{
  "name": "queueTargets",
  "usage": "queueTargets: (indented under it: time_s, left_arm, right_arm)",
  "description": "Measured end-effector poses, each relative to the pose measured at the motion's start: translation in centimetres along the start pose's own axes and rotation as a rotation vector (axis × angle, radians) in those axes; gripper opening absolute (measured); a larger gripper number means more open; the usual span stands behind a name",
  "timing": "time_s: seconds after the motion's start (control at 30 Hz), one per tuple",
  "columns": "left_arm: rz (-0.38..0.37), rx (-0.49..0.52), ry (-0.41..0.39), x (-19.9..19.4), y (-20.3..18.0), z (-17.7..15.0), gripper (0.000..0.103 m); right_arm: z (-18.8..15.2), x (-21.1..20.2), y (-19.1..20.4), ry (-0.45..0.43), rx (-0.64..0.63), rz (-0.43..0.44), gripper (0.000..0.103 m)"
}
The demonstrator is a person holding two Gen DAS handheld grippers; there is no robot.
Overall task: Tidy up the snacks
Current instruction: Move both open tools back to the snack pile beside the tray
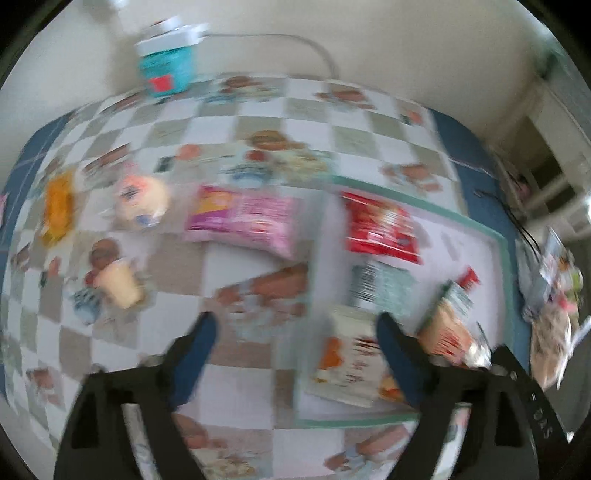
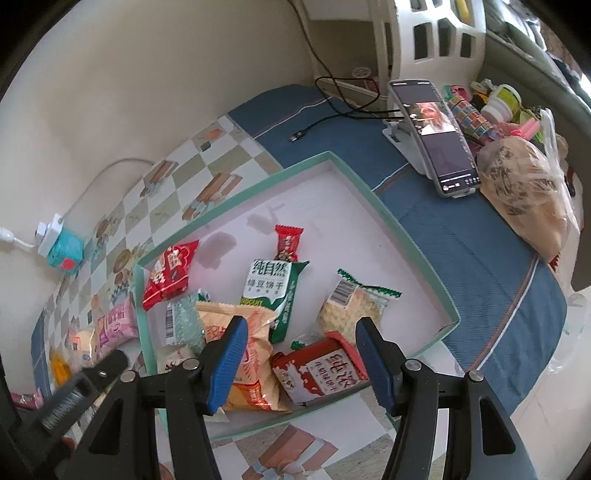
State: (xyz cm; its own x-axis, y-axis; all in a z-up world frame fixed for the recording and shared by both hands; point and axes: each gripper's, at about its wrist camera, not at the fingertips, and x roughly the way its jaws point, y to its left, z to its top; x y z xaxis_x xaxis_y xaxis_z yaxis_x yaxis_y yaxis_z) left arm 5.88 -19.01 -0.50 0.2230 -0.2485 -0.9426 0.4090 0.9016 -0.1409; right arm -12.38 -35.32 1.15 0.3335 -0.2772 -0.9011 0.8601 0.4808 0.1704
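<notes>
A shallow teal-rimmed tray (image 2: 417,236) holds several snack packets: a red one (image 2: 170,273), a green biscuit pack (image 2: 273,291), a red milk-candy pack (image 2: 321,369) and an orange bag (image 2: 255,332). My right gripper (image 2: 301,326) hangs open above them, its fingers touching nothing. The left wrist view is blurred. There my left gripper (image 1: 297,321) stands wide open and empty over the tray's left rim (image 1: 314,288). On the checked cloth to its left lie a pink packet (image 1: 243,221), a peach packet (image 1: 142,201), an orange packet (image 1: 57,206) and a pale yellow piece (image 1: 118,288).
A phone on a stand (image 2: 436,136), a black cable (image 2: 332,107) and a filled plastic bag (image 2: 524,184) sit on the blue cloth right of the tray. A teal box with a white plug (image 2: 62,251) stands at the wall. A white basket (image 2: 436,33) is behind.
</notes>
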Motion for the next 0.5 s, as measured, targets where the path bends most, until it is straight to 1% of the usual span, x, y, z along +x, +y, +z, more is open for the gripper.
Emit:
queueTargets:
  time_s: [0.1,0.27,0.33,0.5]
  left_arm:
    - [0.065,-0.088,0.000,0.0,3.2,0.5,0.092]
    - [0.126,-0.243,-0.008,-0.3,8.8,0.4,0.093]
    - [0.154,-0.295,-0.016,-0.5,10.8,0.3,0.093]
    - [0.168,-0.390,-0.045,-1.5,14.6,0.3,0.094]
  right_arm:
    - [-0.3,0.2,0.9,0.011,-0.030,0.001,0.065]
    - [-1.0,0.9,2.8,0.031,-0.087,-0.005,0.065]
    - [-1.3,1.0,3.8,0.035,-0.113,-0.002,0.067]
    - [-2.1,0.9,5.8,0.032,-0.149,0.003,0.072]
